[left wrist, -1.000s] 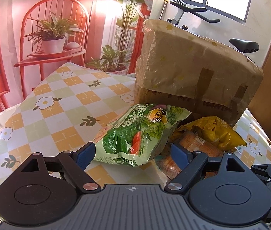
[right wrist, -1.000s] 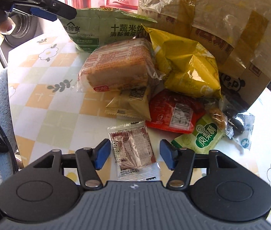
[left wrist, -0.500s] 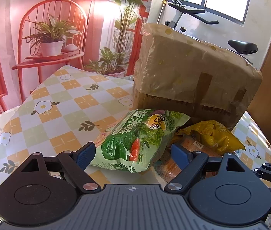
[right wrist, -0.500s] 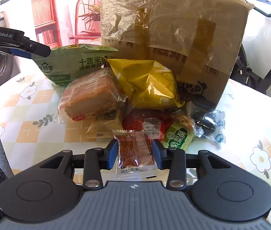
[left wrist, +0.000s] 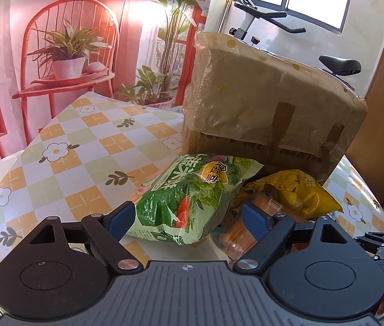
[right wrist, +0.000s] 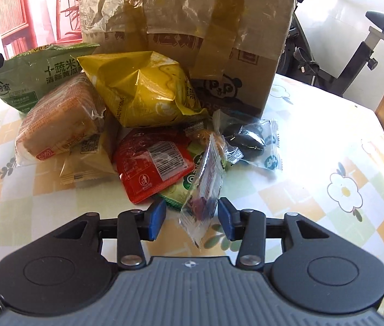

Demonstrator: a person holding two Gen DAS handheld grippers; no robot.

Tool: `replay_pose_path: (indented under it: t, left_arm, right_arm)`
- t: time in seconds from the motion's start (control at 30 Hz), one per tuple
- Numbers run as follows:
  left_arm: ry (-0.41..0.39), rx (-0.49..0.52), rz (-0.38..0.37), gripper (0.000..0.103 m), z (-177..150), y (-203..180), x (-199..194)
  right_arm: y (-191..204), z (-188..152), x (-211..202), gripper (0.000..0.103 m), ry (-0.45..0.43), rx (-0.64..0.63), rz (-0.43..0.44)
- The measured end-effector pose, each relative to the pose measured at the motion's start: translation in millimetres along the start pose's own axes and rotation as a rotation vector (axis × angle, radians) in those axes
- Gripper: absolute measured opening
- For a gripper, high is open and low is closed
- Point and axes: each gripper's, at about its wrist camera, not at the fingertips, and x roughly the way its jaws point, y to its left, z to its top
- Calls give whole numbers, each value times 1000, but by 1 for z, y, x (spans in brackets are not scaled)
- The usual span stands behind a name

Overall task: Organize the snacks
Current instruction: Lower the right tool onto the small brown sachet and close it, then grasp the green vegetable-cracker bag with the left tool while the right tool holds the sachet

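Snacks lie piled in front of a taped cardboard box (right wrist: pixel 192 27): a green bag (left wrist: pixel 192 198), a yellow bag (right wrist: pixel 143 89), a wrapped cake (right wrist: pixel 59 125), a tan packet (right wrist: pixel 88 163), a red packet (right wrist: pixel 151 163) and a clear packet of dark pieces (right wrist: pixel 248 141). My left gripper (left wrist: pixel 183 220) is open, its fingers either side of the green bag's near end. My right gripper (right wrist: pixel 192 217) is open; a small clear sachet (right wrist: pixel 205 190) stands tilted on edge between its fingers, touching neither.
The table (left wrist: pixel 83 149) has a checked flower-print cloth. The box also shows in the left wrist view (left wrist: pixel 259 108) at the back. An exercise bike (right wrist: pixel 368 40) stands beyond the table's far right edge. A red chair backdrop (left wrist: pixel 69 54) hangs behind.
My right gripper closed on the small sachet, then opened wider; the sachet has tipped up on edge and shifted right. My left gripper has drawn back slightly from the green bag.
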Motion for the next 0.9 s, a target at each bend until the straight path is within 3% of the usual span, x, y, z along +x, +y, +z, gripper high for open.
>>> replay_pose_path:
  t: [0.3, 0.5, 0.63, 0.9]
  left_arm:
    - [6, -4, -4, 87, 1, 0, 2]
    - [8, 3, -14, 87, 0, -2, 2]
    - [11, -4, -13, 87, 0, 0, 2]
    - [16, 3, -21, 87, -1, -4, 5]
  right_arm:
    - [-4, 5, -9, 54, -29, 34, 14]
    - [-7, 7, -2, 54, 20, 44, 20]
    - [-3, 3, -9, 64, 21, 7, 34]
    - [-8, -7, -8, 62, 52, 28, 39]
